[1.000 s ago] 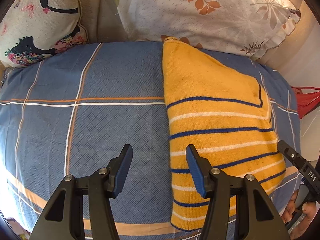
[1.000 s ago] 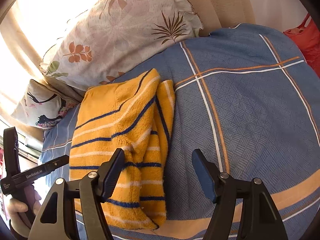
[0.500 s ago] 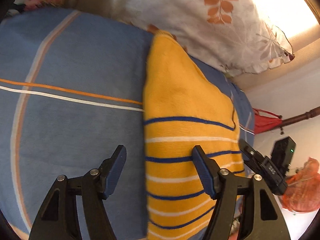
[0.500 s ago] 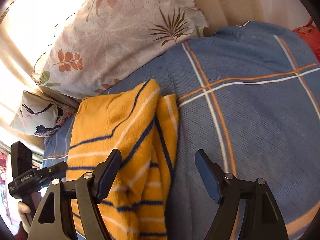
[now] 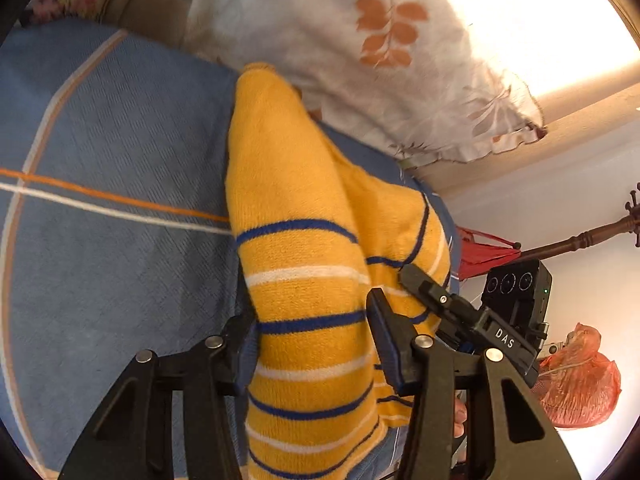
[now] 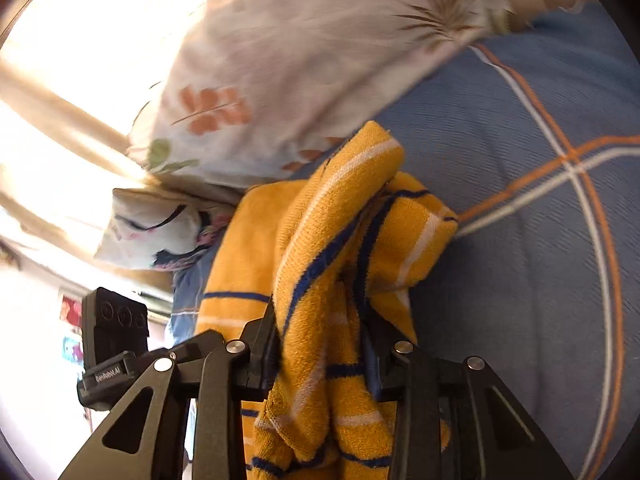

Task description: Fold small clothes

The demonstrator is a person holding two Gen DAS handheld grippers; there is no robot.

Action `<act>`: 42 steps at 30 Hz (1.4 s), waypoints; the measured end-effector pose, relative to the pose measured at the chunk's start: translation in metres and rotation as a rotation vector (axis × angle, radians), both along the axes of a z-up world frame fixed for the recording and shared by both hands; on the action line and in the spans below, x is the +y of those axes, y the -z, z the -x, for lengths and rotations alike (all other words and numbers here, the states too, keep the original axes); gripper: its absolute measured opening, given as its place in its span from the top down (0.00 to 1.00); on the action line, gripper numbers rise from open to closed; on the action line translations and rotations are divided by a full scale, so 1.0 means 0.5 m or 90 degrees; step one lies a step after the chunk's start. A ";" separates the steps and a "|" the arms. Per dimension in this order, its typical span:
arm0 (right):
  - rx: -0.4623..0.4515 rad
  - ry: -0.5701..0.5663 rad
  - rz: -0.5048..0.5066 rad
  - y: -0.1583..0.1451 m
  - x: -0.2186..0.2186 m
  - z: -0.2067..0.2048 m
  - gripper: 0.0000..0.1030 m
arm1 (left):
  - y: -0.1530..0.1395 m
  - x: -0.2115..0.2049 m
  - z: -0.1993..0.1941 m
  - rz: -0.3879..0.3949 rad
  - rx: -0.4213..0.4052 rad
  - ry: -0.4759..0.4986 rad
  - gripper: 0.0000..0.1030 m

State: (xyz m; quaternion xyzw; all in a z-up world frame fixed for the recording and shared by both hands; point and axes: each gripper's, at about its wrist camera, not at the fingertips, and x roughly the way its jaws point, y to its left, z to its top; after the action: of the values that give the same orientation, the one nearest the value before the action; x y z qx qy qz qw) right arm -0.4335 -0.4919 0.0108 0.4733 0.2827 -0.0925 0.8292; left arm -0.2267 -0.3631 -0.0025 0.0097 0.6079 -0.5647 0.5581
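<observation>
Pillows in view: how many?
2. A leaf-print pillow lies behind the yellow sweater; a smaller figure-print pillow sits beside it at the bed's edge. Others may be out of frame.

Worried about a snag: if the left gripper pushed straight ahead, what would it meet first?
The yellow striped sweater: it already sits bunched between the jaws of the left gripper, which have just been closing. Beyond lies the leaf-print pillow, though depth is unclear.

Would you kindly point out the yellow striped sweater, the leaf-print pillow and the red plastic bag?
yellow striped sweater (image 5: 304,200), left wrist view, plain upper part.
leaf-print pillow (image 5: 384,36), left wrist view, orange leaf print.
red plastic bag (image 5: 580,384), left wrist view, its middle.
</observation>
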 end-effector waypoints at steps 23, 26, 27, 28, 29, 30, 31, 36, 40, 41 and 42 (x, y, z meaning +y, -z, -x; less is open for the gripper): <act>0.094 0.002 0.160 -0.057 0.159 -0.079 0.52 | -0.076 0.184 -0.117 -0.055 -0.154 -0.115 0.52; 0.038 -0.028 0.169 -0.094 0.207 -0.075 0.52 | -0.062 0.174 -0.090 -0.063 -0.149 -0.096 0.52; 0.027 -0.047 0.165 -0.097 0.217 -0.081 0.52 | -0.054 0.177 -0.085 -0.070 -0.143 -0.092 0.52; 0.026 -0.065 0.163 -0.096 0.229 -0.093 0.52 | -0.040 0.180 -0.079 -0.083 -0.136 -0.088 0.52; 0.036 -0.075 0.165 -0.090 0.238 -0.106 0.52 | -0.029 0.182 -0.073 -0.093 -0.133 -0.084 0.52; 0.052 -0.077 0.163 -0.080 0.241 -0.117 0.52 | -0.020 0.186 -0.064 -0.102 -0.133 -0.080 0.52; 0.074 -0.073 0.154 -0.062 0.239 -0.123 0.52 | -0.011 0.190 -0.056 -0.112 -0.137 -0.073 0.51; 0.115 -0.022 0.099 0.014 0.216 -0.081 0.62 | 0.041 0.228 -0.033 -0.161 -0.112 -0.049 0.48; 0.097 -0.009 0.084 0.013 0.219 -0.040 0.62 | 0.051 0.269 -0.047 -0.154 -0.069 -0.063 0.48; 0.101 -0.004 0.089 0.009 0.223 -0.033 0.61 | 0.045 0.280 -0.052 -0.146 -0.065 -0.067 0.48; 0.106 0.005 0.094 0.005 0.228 -0.021 0.61 | 0.039 0.289 -0.054 -0.139 -0.069 -0.069 0.48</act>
State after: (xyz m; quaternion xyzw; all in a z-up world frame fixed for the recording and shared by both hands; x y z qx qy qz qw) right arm -0.4229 -0.3780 0.0085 0.4028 0.3408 -0.1554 0.8351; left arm -0.1994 -0.2187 -0.0223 0.0678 0.6344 -0.4629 0.6153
